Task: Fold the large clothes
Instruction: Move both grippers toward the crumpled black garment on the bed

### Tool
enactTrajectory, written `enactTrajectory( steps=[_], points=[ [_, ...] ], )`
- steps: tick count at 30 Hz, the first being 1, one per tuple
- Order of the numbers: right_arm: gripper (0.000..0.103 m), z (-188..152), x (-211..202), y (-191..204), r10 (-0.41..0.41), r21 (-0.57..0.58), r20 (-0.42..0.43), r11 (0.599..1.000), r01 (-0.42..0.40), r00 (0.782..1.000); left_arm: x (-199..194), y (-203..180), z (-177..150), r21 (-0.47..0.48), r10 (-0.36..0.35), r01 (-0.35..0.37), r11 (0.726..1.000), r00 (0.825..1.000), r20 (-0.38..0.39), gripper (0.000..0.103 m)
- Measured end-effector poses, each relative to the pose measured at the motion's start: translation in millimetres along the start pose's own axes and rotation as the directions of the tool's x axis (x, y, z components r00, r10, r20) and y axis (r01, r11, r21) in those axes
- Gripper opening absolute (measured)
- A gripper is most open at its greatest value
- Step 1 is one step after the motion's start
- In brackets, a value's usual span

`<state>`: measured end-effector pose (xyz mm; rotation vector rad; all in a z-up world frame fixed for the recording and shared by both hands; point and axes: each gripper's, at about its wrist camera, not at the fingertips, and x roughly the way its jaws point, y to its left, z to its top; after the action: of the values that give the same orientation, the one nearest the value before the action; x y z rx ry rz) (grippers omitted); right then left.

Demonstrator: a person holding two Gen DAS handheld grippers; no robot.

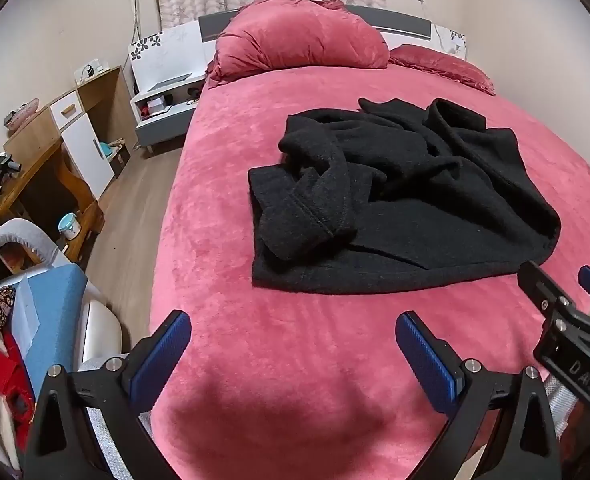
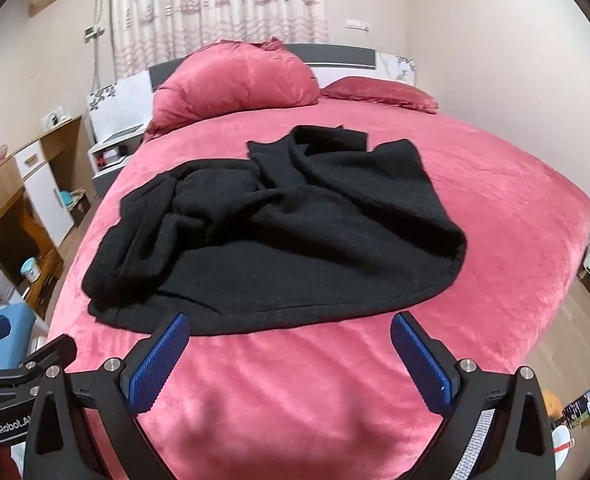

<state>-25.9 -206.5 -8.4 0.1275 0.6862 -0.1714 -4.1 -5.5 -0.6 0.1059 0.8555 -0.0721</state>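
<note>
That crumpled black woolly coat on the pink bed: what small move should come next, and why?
Probably lower both grippers to the black woolly coat's near hem. The left gripper and right gripper hover open over the pink plush bedcover, holding nothing, and the coat needs spreading flat first.

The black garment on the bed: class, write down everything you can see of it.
The black garment is large and looks like thick, fuzzy wool or fleece. It lies unfolded in a rumpled heap in the middle of the pink bedspread, which is all that touches it. One sleeve with a stitched cuff lies doubled across its left part; the near hem runs fairly flat in a curve. Both grippers are short of it, not touching.
</note>
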Motion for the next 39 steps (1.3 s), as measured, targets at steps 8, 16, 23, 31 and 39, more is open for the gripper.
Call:
enactTrajectory(
  steps=[8, 16, 23, 31, 39],
  points=[
    [0.102, 4, -1, -9, -0.018, 0.019, 0.005, 1.0, 0.018, 1.0, 1, -12, 3, 0.032, -0.026, 0.025, 0.999, 1.0, 0.005, 0.103],
    [0.102, 5, -2, -9, -0.022, 0.015, 0.012, 1.0, 0.022, 1.0, 0, -20, 7, 0.049, -0.044, 0.044, 0.998, 0.999, 0.012, 0.103],
    [0.102, 5, 1, -13, -0.023, 0.028, 0.005, 0.999, 0.023, 1.0, 4, -25, 7, 0.06, -0.069, 0.069, 0.996, 0.998, -0.004, 0.103],
    [0.102, 3, 7, -17, -0.019, 0.04, -0.011, 0.999, 0.02, 1.0, 14, -25, 8, 0.042, -0.103, 0.105, 0.994, 0.993, -0.048, 0.103],
    [0.102, 3, 12, -22, -0.026, 0.051, -0.023, 0.998, 0.027, 0.999, 22, -26, 7, 0.035, -0.105, 0.108, 0.993, 0.991, -0.077, 0.103]
  ],
)
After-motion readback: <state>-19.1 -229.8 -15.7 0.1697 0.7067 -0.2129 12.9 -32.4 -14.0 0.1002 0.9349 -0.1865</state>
